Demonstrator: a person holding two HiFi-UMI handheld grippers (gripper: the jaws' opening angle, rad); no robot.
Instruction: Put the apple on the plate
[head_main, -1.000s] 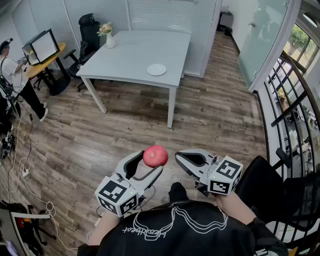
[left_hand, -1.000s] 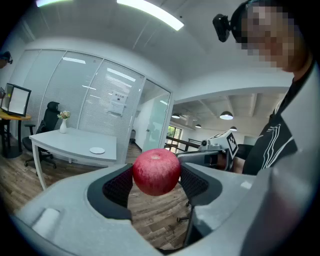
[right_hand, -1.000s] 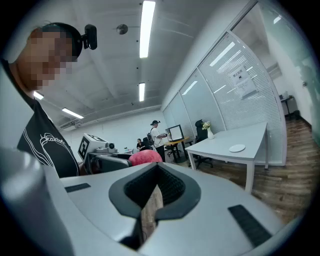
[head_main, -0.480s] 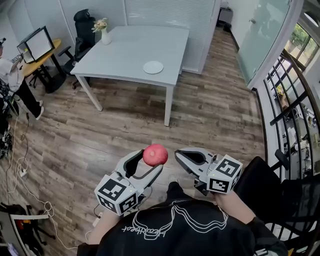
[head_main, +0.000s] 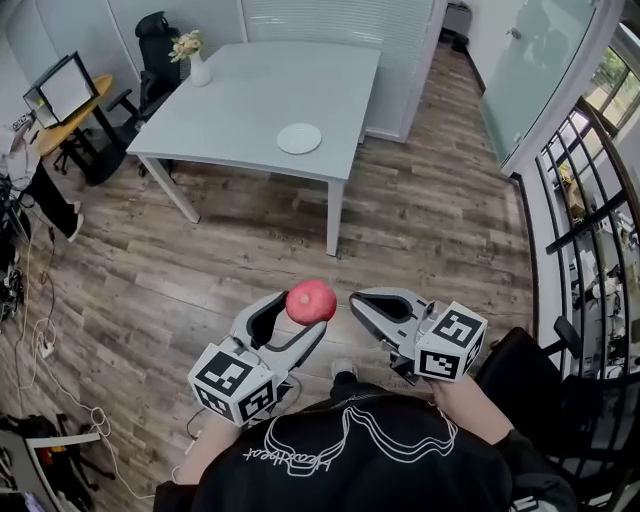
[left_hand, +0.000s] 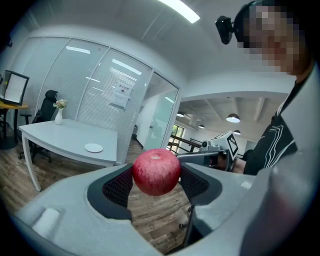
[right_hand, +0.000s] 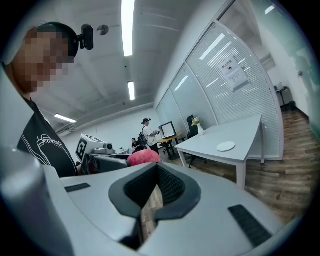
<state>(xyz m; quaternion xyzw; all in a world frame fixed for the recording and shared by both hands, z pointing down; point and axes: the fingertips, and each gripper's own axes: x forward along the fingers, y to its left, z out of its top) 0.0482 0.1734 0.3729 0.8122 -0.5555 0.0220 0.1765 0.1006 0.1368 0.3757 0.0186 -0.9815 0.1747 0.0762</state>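
Observation:
A red apple (head_main: 311, 300) sits between the fingertips of my left gripper (head_main: 306, 308), which is shut on it; in the left gripper view the apple (left_hand: 156, 171) is pressed between both dark pads. My right gripper (head_main: 358, 303) is just right of the apple, empty, its tips touching, so it is shut. Both are held over the wood floor, well short of the table. The white plate (head_main: 299, 138) lies near the near edge of the pale grey table (head_main: 230, 100). The plate (left_hand: 93, 147) shows ahead in the left gripper view, and the plate (right_hand: 226, 146) shows in the right gripper view too.
A vase of flowers (head_main: 190, 55) stands at the table's far left corner, with a black office chair (head_main: 152, 40) behind it. A desk with a monitor (head_main: 65, 90) and a person (head_main: 35, 185) are at left. A black chair (head_main: 530, 385) and a railing (head_main: 590, 200) are at right.
The table and plate have come nearer and slid lower in the head view. Both grippers keep the same pose, with the apple still in the left one.

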